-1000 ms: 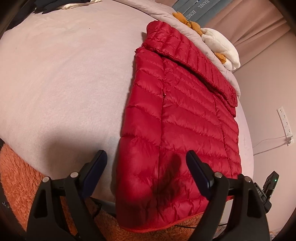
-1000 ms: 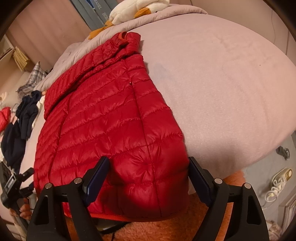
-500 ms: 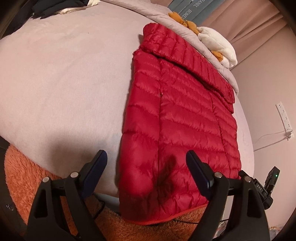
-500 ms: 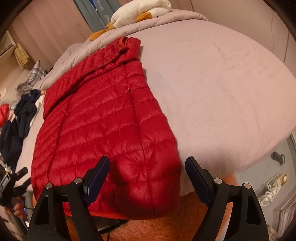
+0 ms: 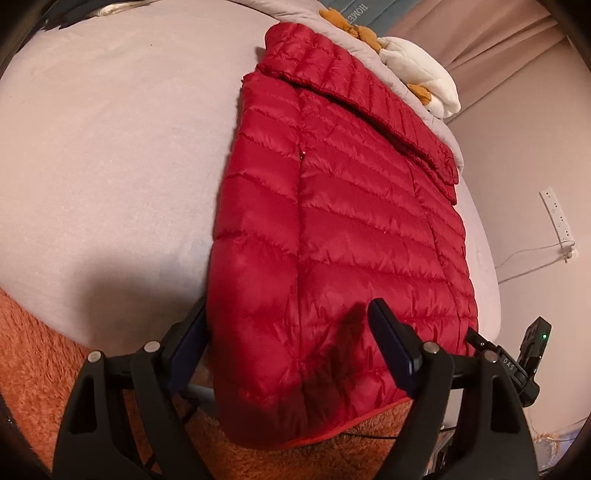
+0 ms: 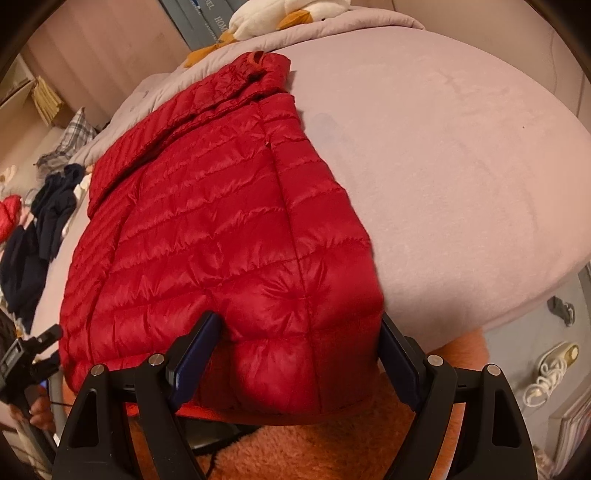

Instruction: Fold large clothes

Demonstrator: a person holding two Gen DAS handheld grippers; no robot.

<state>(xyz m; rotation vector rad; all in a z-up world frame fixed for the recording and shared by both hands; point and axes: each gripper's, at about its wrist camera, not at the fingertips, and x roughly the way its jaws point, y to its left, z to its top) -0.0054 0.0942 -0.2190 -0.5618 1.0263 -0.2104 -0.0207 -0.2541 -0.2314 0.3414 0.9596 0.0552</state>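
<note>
Pink bed [image 5: 110, 147] | red quilted puffer jacket [image 5: 351, 221] flat, hem overhanging

In the left wrist view, the near hem of the red down jacket [image 5: 332, 229] droops over the bed's [image 5: 110, 166] edge, so its underside is out of sight. The left gripper's [image 5: 288, 343] left finger [image 5: 188, 343] is partly hidden behind the jacket's near left corner. Whether it touches the fabric cannot be told.

In the right wrist view, the right gripper's [image 6: 299, 354] fingers [image 6: 400, 363] straddle the jacket's near right corner, and contact cannot be judged.

At the far end, the white and orange plush toy [image 6: 284, 11] is cut off by the top edge. The lettering on the blue panel [image 5: 354, 9] behind it is cropped and unreadable.
</note>
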